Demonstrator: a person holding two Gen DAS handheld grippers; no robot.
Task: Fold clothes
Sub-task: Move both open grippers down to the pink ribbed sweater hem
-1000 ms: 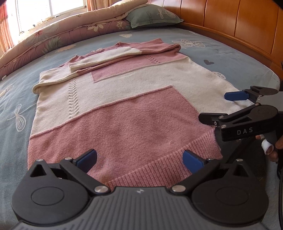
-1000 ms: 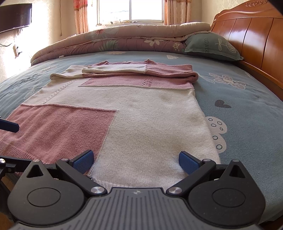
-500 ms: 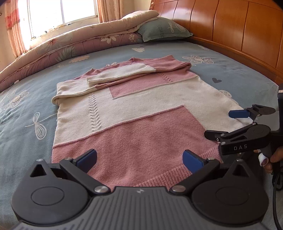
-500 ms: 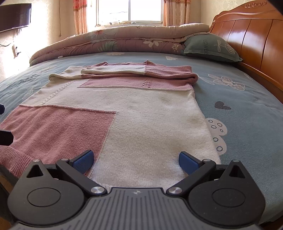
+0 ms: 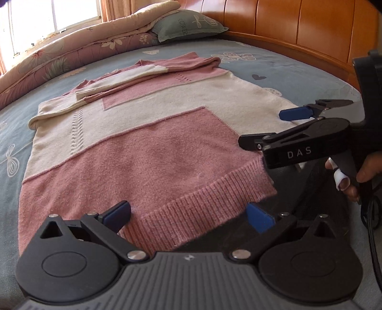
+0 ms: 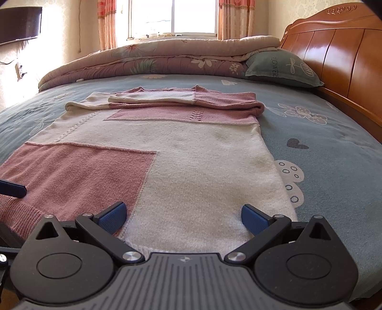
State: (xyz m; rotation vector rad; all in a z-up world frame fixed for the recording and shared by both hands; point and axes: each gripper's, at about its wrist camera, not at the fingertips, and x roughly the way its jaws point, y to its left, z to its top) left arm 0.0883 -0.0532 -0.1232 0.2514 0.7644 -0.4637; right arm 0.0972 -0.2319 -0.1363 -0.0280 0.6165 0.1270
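Here the bed (image 6: 322, 152) fills both views, its blue-grey sheet printed with pale flowers and a dark heart, and a glossy wooden headboard (image 6: 346, 54) runs along its right side. At the far end, below a bright window (image 6: 173, 16), a rolled floral quilt (image 6: 152, 59) lies across the mattress, with a grey-green pillow (image 6: 279, 68) tucked against its right end.

The sweater (image 6: 191, 152), knitted in pink and cream blocks, lies flat on the sheet in the middle of the bed, its ribbed hem nearest the cameras at the bed's near edge. Its sleeves are folded across the chest at the far end, one laid over the other.

The left gripper (image 5: 188, 215) hangs low over the pink half of the hem, its blue-padded fingers spread wide, one on each side of the ribbing; whether the pads touch the knit cannot be told. The right gripper (image 6: 183, 215) sits likewise over the cream half of the hem, fingers wide apart and nothing between them but the flat cloth below. In the left wrist view the right gripper (image 5: 296, 113) shows from the side, just beside the sweater's near right corner, with a hand (image 5: 358, 171) on its grip and a white wrap on one finger.
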